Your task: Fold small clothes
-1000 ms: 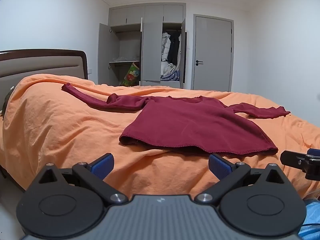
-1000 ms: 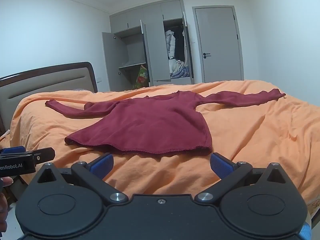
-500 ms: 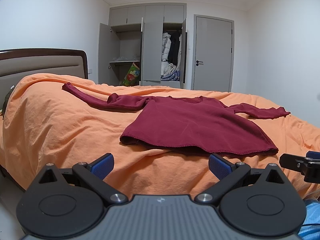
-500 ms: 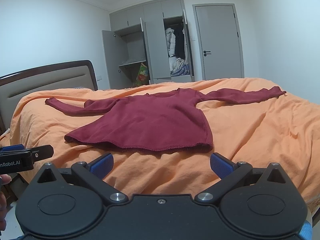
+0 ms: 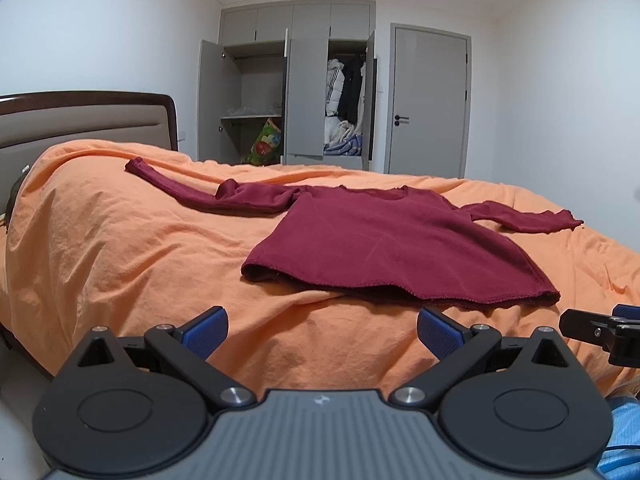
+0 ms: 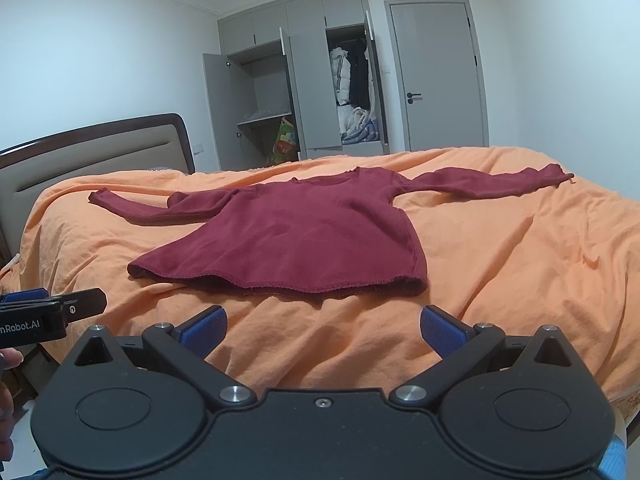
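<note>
A dark red sweater (image 5: pixel 392 248) lies flat, sleeves spread, on an orange bed (image 5: pixel 120 248); the left tool (image 5: pixel 322 332) and right tool (image 6: pixel 322 330) hover released, empty, short of its hem.

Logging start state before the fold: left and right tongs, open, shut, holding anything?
Left tongs: open, empty, short of the shirt.
Right tongs: open, empty, short of the shirt hem.

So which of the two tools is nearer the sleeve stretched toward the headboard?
Left. The left tool sits before the shirt's hem corner on that sleeve's side; the right tool faces the hem from the other side, farther along. Both are open, short of the shirt.
</note>
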The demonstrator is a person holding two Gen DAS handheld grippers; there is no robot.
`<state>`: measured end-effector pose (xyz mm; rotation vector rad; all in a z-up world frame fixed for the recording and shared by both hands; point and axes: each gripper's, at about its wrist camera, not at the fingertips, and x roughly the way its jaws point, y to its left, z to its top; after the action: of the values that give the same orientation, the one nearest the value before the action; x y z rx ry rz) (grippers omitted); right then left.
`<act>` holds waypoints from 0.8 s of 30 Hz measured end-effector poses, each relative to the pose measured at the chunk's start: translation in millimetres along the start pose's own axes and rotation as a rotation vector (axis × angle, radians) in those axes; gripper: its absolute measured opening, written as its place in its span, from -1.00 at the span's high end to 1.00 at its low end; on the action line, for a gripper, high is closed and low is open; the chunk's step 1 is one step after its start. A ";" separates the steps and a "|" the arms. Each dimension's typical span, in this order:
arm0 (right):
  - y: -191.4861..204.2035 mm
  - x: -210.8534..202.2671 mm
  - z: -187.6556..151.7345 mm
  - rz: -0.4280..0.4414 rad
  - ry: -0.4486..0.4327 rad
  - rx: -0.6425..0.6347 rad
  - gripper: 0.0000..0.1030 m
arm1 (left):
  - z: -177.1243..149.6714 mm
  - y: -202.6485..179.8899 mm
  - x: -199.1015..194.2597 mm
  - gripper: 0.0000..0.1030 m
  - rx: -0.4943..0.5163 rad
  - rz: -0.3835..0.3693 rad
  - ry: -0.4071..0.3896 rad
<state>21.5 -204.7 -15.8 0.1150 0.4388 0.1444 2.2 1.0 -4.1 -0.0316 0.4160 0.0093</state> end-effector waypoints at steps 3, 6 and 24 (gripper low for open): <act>-0.9 3.1 -0.5 0.000 0.020 0.004 -0.99 | -1.9 0.5 4.4 -0.99 -0.004 0.005 0.020; -2.6 6.6 -1.5 -0.005 0.043 0.015 -0.99 | -3.9 1.1 8.3 -0.99 -0.006 0.008 0.037; -3.0 12.8 -0.8 -0.007 0.082 0.013 -0.99 | -6.4 1.2 12.0 -0.99 -0.008 0.011 0.052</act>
<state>33.0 -205.5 -22.3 0.1202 0.5219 0.1398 10.6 2.0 -14.8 -0.0378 0.4683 0.0213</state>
